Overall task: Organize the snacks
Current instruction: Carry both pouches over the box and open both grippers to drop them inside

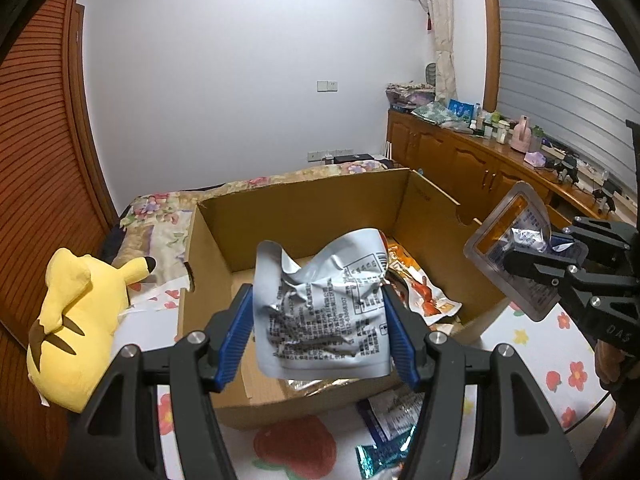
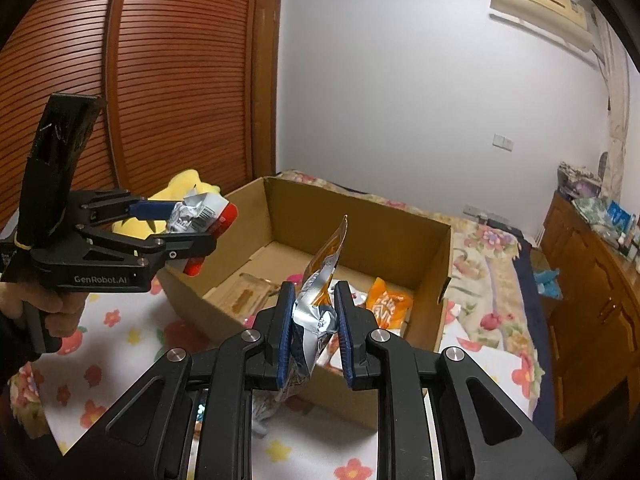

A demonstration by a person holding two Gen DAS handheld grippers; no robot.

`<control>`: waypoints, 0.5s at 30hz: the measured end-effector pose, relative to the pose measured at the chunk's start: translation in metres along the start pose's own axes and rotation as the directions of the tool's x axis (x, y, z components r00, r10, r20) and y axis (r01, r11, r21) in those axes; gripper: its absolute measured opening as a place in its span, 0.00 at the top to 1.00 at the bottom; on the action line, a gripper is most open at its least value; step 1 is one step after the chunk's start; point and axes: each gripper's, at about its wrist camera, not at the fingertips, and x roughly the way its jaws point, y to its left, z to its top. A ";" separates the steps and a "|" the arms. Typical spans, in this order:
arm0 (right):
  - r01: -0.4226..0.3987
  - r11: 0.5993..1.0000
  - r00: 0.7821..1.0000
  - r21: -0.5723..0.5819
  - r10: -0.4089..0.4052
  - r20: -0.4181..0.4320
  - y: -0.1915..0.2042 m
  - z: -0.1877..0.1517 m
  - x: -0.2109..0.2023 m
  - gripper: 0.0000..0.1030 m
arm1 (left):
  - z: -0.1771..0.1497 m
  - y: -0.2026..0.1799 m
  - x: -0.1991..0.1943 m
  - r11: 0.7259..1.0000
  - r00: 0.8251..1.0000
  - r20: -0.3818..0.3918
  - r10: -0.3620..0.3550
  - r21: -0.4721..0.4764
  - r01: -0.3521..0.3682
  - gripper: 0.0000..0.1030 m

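Left gripper [image 1: 320, 320] clamped, jaws pressed on both sides of a crumpled silver-grey foil snack packet with black print [image 1: 324, 308], held above the near edge of the open brown cardboard box [image 1: 304, 216]. Same left gripper [image 2: 192, 232] seen side-on from the right wrist view, where the packet [image 2: 200, 210] showed a red end and a barcode panel, both hidden from the left wrist view.

Right gripper [image 2: 314, 320] closed on a flat silver and orange foil sachet [image 2: 320, 280], jaws tight against its lower half, upper end standing up and tilted right, over the box's near wall [image 2: 348, 392]. From the left wrist view, the right gripper [image 1: 548, 252] appeared at frame right with the sachet [image 1: 516, 248] face-on, showing printed text and an orange border, beside the box's right wall.

Inside the box, orange snack bag [image 2: 386, 304] on the floor, also visible left wrist [image 1: 424, 292]. Clear-wrapped brown biscuit pack [image 2: 248, 292] seen only from the right wrist.

Only from the left wrist: yellow plush toy with black-tipped ear [image 1: 80, 320] left of the box, fully shown; blue and teal wrappers [image 1: 384, 440] on the flowered white bedspread [image 1: 560, 360] in front of the box.
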 end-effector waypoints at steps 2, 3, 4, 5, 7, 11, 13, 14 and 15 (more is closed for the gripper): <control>0.001 1.000 1.000 0.002 -0.001 -0.005 -0.003 0.002 0.005 0.83 | 0.000 0.001 0.007 1.000 1.000 -0.007 0.000 0.001 0.000 0.40; 0.001 1.000 1.000 0.004 -0.001 -0.008 -0.004 0.002 0.007 0.83 | 0.000 0.000 0.009 1.000 1.000 -0.010 -0.001 0.002 0.001 0.40; 0.002 1.000 1.000 0.004 -0.002 -0.010 -0.004 0.003 0.009 0.83 | 0.001 -0.001 0.012 1.000 1.000 -0.014 -0.001 0.001 0.001 0.40; 0.002 1.000 1.000 0.004 -0.002 -0.015 -0.005 0.004 0.012 0.83 | 0.001 -0.002 0.015 1.000 1.000 -0.015 -0.001 0.000 0.001 0.39; 0.002 1.000 1.000 0.004 -0.002 -0.025 -0.007 0.006 0.018 0.83 | 0.001 -0.002 0.020 1.000 1.000 -0.019 -0.003 -0.005 0.003 0.38; 0.005 1.000 0.998 0.009 -0.005 -0.055 -0.009 0.008 0.032 0.83 | 0.002 0.000 0.028 1.000 1.000 -0.031 -0.001 -0.021 0.000 0.36; 0.004 1.000 0.998 0.014 -0.003 -0.067 -0.010 0.009 0.037 0.83 | 0.002 0.001 0.030 1.000 0.999 -0.035 0.003 -0.025 -0.004 0.35; 0.003 1.000 0.997 0.019 -0.001 -0.074 -0.011 0.009 0.040 0.83 | 0.001 0.001 0.029 1.000 0.999 -0.032 0.002 -0.025 -0.002 0.35; 0.002 1.000 0.997 0.024 0.000 -0.082 -0.012 0.009 0.044 0.83 | 0.002 0.002 0.029 1.000 1.000 -0.030 0.003 -0.027 -0.004 0.35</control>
